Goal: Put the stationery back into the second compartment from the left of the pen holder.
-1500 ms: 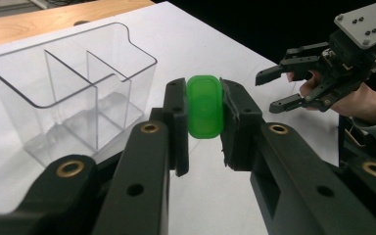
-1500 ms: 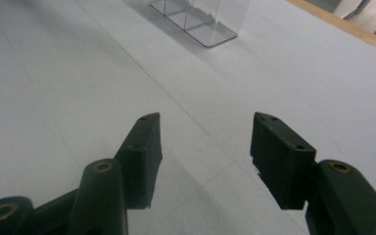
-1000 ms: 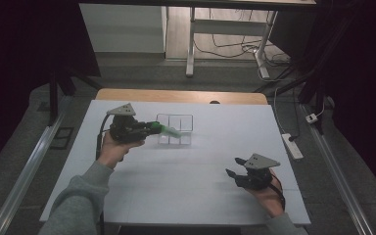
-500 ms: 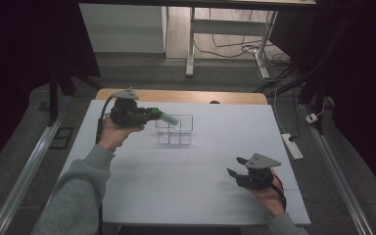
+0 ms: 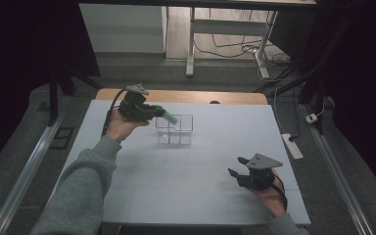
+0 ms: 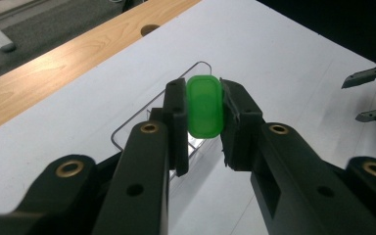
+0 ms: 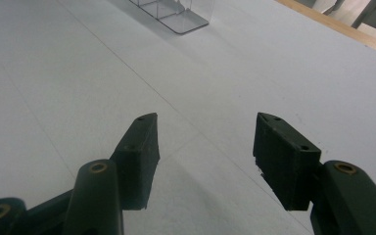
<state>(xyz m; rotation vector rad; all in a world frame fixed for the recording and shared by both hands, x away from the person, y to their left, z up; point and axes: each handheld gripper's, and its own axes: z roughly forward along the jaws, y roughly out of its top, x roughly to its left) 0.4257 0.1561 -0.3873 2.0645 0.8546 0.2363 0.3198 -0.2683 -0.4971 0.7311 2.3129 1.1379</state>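
At the upper left of the high view, the left gripper [image 5: 152, 111] is held above the white desk [image 5: 191, 196], pinching a small green tube-shaped object [image 5: 165, 115] between its jaws. In the left gripper view the object's rounded green end [image 6: 204, 105] faces the camera, clamped on both sides. Just below and right of it stands a clear plastic organiser [image 5: 175, 130] with several open compartments, near the middle of the frame.

The likely step is dropping the green object into one compartment. To do it well, the person would line the object's tip over a single cell — not a divider — tilt it more upright, lower it until it is inside the walls, and only then ease the jaws apart, since the light organiser could slide if nudged.

At the lower right of the high view, the right gripper [image 5: 238, 174] rests low over the desk with its jaws spread wide, holding nothing.

Compared with a second ago, the left gripper has moved up the frame and slightly rightward, toward the organiser's far side — the right gripper has stayed put.
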